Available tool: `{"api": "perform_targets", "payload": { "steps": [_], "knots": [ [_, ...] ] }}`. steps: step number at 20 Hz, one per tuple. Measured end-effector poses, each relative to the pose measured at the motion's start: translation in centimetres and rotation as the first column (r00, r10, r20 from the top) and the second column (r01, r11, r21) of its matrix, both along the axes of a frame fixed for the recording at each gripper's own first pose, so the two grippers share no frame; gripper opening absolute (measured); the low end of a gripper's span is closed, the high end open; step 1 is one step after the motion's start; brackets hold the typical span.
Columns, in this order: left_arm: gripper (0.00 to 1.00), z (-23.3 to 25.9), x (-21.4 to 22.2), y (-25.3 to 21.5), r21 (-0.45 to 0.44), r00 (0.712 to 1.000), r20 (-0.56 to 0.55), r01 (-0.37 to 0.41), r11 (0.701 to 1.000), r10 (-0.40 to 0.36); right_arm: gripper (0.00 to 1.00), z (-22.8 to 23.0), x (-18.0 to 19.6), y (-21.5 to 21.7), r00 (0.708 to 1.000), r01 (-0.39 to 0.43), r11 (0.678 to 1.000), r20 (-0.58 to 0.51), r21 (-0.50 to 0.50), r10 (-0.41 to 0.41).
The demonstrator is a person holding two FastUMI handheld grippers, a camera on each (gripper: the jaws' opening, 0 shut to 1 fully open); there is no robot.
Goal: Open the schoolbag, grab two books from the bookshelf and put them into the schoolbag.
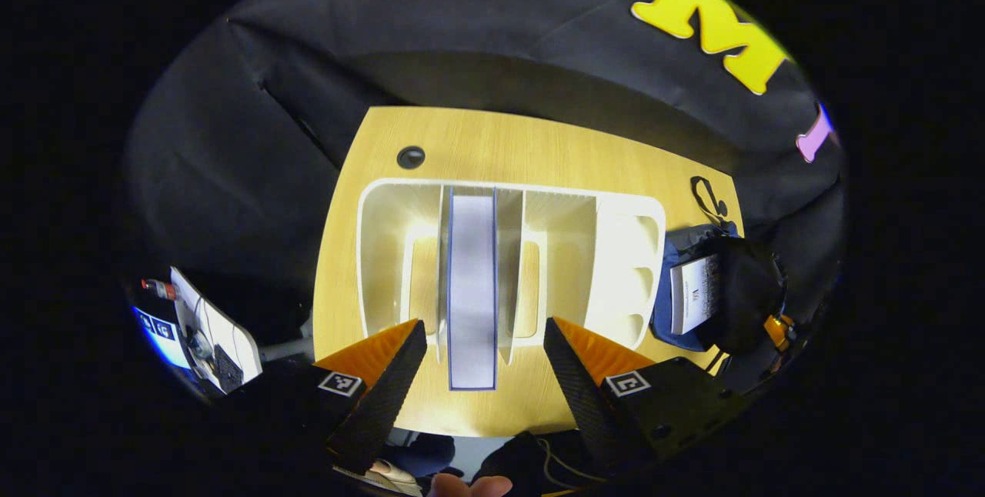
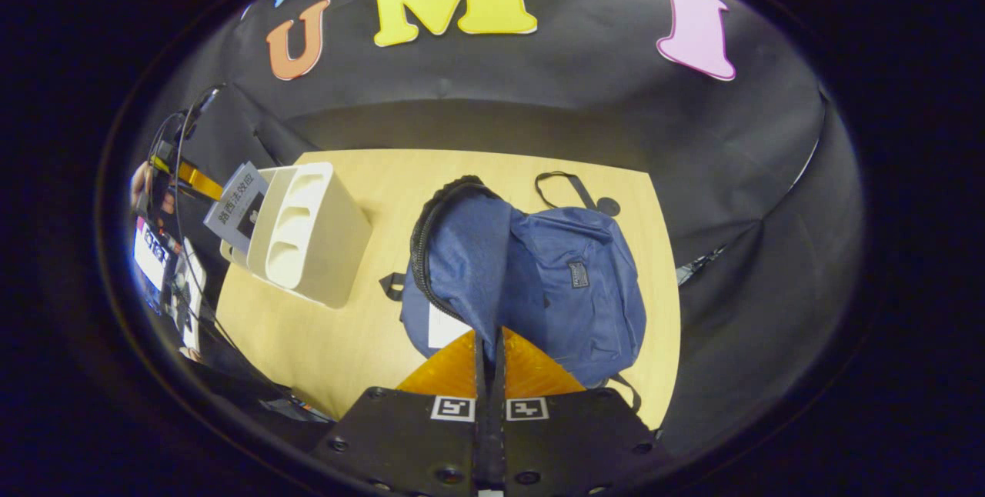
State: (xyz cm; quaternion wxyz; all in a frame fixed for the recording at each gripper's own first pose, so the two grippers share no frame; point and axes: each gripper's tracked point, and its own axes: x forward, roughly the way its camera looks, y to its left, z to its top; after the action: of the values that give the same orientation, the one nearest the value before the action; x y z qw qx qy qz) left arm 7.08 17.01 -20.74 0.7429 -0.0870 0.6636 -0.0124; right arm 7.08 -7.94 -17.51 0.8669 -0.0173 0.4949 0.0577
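Left tool spread before a book in the bookshelf; right tool pinches the schoolbag flap.

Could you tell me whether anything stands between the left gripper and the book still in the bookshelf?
Nothing visible does. The left gripper is open, its fingers either side of the book's near edge; the white bookshelf dividers flank the book without blocking it.

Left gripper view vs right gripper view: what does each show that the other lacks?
Left gripper view: open tongs either side of a book upright in the bookshelf, seen from above.

Right gripper view: tongs shut on the schoolbag's flap, holding it up.

Both: the bookshelf, the blue schoolbag and the wooden table.
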Motion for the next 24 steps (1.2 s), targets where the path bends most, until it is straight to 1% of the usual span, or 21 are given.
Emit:
{"api": "perform_targets", "payload": {
  "steps": [3,4,7,9,13,14,15,17,18,19,20,21,22,23,24],
  "knots": [
    [0.99,-1.8,0.0,0.5,-0.003,0.999,-0.042,-0.003,1.000,0.003,0.00,-0.1,0.0,-0.2,1.000,0.008,1.000,-0.003,0.003,-0.008],
    [1.00,-2.2,-0.1,0.6,-0.004,0.998,-0.057,-0.008,1.000,0.008,0.00,-0.1,0.1,-0.3,1.000,0.011,1.000,-0.004,0.005,-0.011],
    [0.98,-3.3,-0.3,0.6,-0.007,0.993,-0.111,-0.025,1.000,0.024,0.00,-0.1,0.2,-0.4,1.000,0.012,1.000,-0.005,0.003,-0.012],
    [0.94,-3.7,-0.4,0.6,-0.011,0.990,-0.135,-0.036,0.999,0.034,0.00,-0.2,0.1,-0.3,1.000,0.016,1.000,-0.007,0.007,-0.016],
    [0.87,-4.3,-0.5,0.6,-0.002,0.989,-0.145,-0.017,1.000,0.017,0.00,-0.3,0.1,-0.3,1.000,0.019,1.000,-0.009,0.013,-0.019],
    [0.84,-4.5,-0.5,0.6,-0.002,0.989,-0.146,-0.012,1.000,0.012,0.03,-0.3,0.1,-0.2,1.000,0.021,1.000,-0.009,0.016,-0.021],
    [0.83,-4.7,-0.5,0.7,0.009,0.989,-0.149,-0.001,1.000,0.003,0.00,-0.4,0.1,-0.2,1.000,0.024,1.000,-0.011,0.020,-0.024],
    [0.81,-4.9,-0.5,0.8,0.028,0.988,-0.152,0.022,0.999,-0.018,0.00,-0.5,-0.2,-0.3,0.999,0.030,0.999,-0.011,0.026,-0.030],
    [0.78,-5.1,-0.5,0.8,0.035,0.988,-0.152,0.026,0.999,-0.020,0.00,-0.5,-0.3,-0.3,0.999,0.032,0.999,-0.011,0.027,-0.031],
    [0.81,-5.2,-0.5,0.7,0.038,0.988,-0.154,0.026,0.999,-0.019,0.00,-0.5,-0.3,-0.4,0.999,0.033,0.999,-0.011,0.027,-0.033],
    [0.71,-5.2,-0.6,0.6,0.038,0.988,-0.154,0.026,0.999,-0.020,0.00,-0.5,-0.4,-0.4,0.999,0.035,0.999,-0.011,0.028,-0.035],
    [0.74,-5.2,-0.6,0.8,0.047,0.988,-0.156,0.029,0.998,-0.021,0.00,-0.5,-0.4,-0.4,0.999,0.035,0.999,-0.011,0.028,-0.035],
    [0.64,-5.3,-0.6,0.9,0.053,0.987,-0.157,0.028,0.998,-0.020,0.00,-0.5,-0.4,-0.5,0.999,0.035,0.999,-0.010,0.026,-0.035],
    [0.62,-5.2,-0.6,1.0,0.059,0.987,-0.160,0.029,0.998,-0.019,0.00,-0.4,-0.4,-0.5,0.999,0.034,0.999,-0.008,0.027,-0.034],
    [0.56,-5.2,-0.6,1.1,0.064,0.986,-0.163,0.028,0.998,-0.017,0.00,-0.4,-0.4,-0.4,0.999,0.034,0.999,-0.008,0.029,-0.034]
  ]
}}
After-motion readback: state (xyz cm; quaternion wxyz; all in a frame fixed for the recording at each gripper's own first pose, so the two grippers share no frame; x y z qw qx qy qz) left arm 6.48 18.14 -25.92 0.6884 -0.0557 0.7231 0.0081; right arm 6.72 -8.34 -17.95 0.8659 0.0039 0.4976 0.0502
